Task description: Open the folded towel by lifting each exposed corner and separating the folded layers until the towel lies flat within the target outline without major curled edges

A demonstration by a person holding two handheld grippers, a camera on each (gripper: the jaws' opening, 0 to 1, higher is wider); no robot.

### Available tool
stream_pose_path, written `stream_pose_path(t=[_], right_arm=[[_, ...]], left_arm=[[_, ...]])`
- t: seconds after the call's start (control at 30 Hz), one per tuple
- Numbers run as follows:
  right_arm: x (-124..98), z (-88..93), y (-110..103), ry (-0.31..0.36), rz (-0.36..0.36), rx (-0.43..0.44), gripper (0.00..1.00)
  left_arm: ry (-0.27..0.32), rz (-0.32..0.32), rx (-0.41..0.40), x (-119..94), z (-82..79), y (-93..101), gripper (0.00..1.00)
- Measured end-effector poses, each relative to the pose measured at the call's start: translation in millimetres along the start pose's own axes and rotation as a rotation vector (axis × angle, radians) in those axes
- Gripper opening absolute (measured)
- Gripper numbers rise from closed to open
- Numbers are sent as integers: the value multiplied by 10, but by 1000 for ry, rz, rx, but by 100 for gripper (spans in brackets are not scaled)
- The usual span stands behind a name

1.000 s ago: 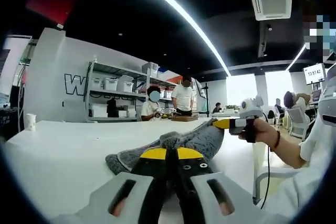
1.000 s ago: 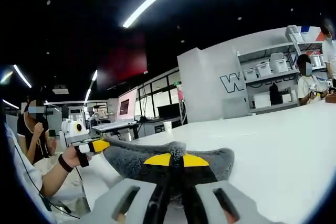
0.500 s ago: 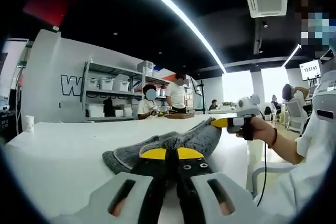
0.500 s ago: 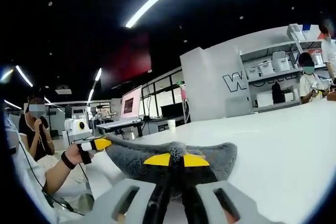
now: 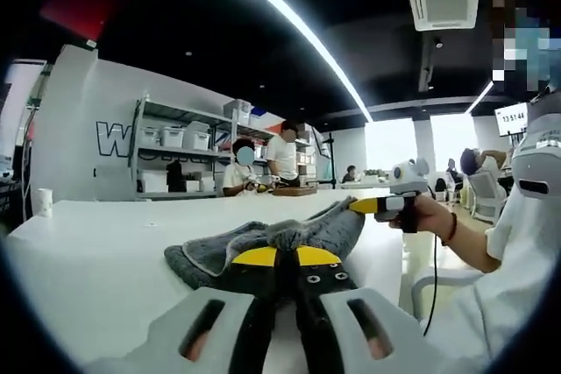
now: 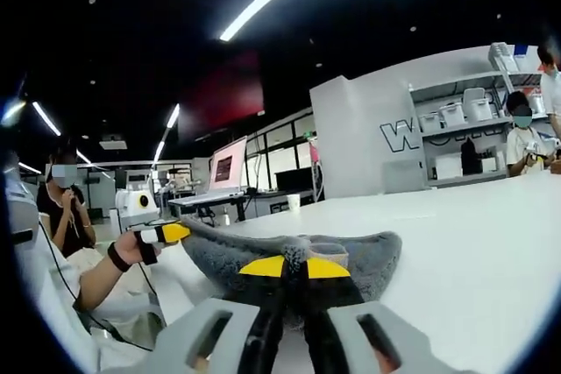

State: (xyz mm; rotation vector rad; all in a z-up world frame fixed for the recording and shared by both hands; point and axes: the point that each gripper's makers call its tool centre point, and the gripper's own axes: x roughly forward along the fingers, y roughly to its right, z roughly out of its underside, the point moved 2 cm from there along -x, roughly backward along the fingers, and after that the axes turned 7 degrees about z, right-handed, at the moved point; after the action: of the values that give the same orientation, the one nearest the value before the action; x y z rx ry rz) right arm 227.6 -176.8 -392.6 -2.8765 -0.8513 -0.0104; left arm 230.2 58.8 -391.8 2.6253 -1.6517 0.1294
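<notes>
White tabletop (image 5: pixel 105 243): bare surface that carries the towel; no target outline can be made out on it from these low views.
Grey towel (image 5: pixel 289 238): bunched, lying on the tabletop and stretched between the two tools; layers not yet parted and edges curled.
Change over the last second: small; the towel's near fold sits slightly lower and nearer the left tool than before, and in the right gripper view its span reads a little longer and tauter.
Left tool (image 5: pixel 280 256): clenched on the towel's near edge, yellow tips together; seen also in the right gripper view (image 6: pixel 173 232) at the towel's far end.
Right tool (image 6: pixel 294 266): clenched on the towel's opposite edge; seen also in the left gripper view (image 5: pixel 365 205) beyond the towel.
Meaning for the task: judged an early spreading step; both grips hold, and most unfolding remains.
</notes>
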Motion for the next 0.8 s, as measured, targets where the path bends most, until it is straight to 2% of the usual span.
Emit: stream_pose_path(t=[0.3, 0.8], right_arm=[[-48, 58, -34, -18, -26, -23, 0], [-112, 168, -102, -52, -55, -57, 0]], left_arm=[[-11, 50, -13, -17, 52, 81, 5], [-52, 98, -31, -45, 170, 162, 9]])
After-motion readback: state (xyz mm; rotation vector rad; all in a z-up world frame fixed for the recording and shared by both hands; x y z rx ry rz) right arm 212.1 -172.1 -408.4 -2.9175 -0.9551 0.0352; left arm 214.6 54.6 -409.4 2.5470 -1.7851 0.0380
